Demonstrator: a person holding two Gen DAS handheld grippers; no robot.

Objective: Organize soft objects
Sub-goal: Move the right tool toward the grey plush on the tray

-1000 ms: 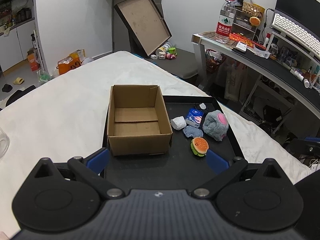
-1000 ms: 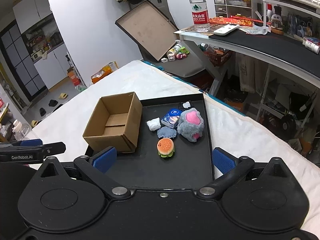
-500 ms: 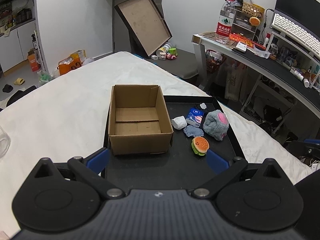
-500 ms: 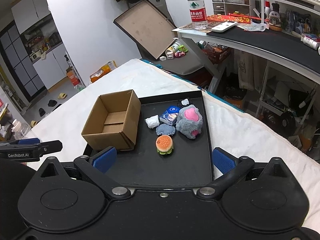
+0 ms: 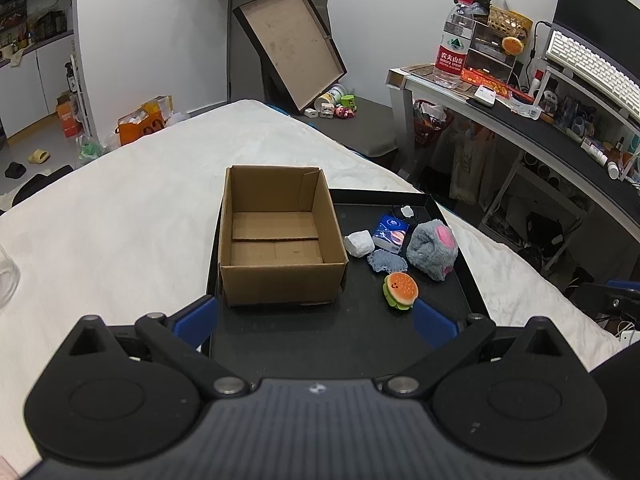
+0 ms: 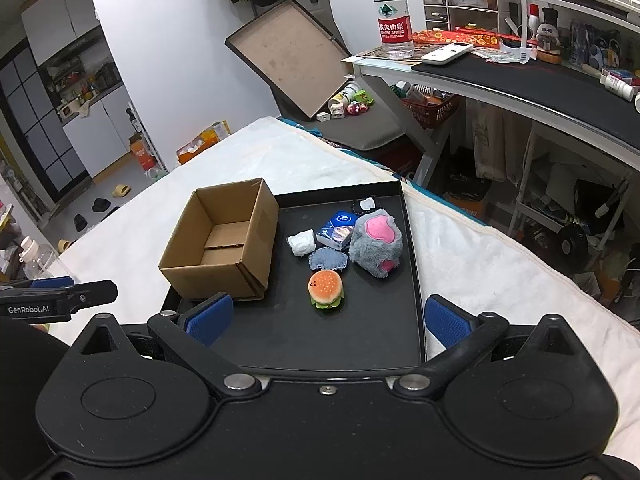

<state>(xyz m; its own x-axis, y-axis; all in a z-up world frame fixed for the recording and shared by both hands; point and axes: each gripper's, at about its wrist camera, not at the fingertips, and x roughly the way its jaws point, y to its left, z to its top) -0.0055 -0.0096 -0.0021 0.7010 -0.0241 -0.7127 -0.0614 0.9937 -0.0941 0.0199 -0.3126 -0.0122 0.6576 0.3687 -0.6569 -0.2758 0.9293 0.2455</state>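
Both hand-held grippers, left (image 5: 316, 316) and right (image 6: 326, 318), gape wide, empty. Right should drop squarely over the burger (image 6: 325, 290) just ahead, pinch gently, then carry it to the box (image 6: 218, 240) ahead-left.

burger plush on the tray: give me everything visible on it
The burger plush is a small soft toy: orange bun with a tiny stitched face on top, brown and white layers, and a green lettuce frill at the base. It looks like fuzzy fabric. It lies tilted, face up, on the black tray, in front of the blue-grey fabric piece and to the right of the cardboard box, apart from both as far as I can tell. Neither gripper touches it.
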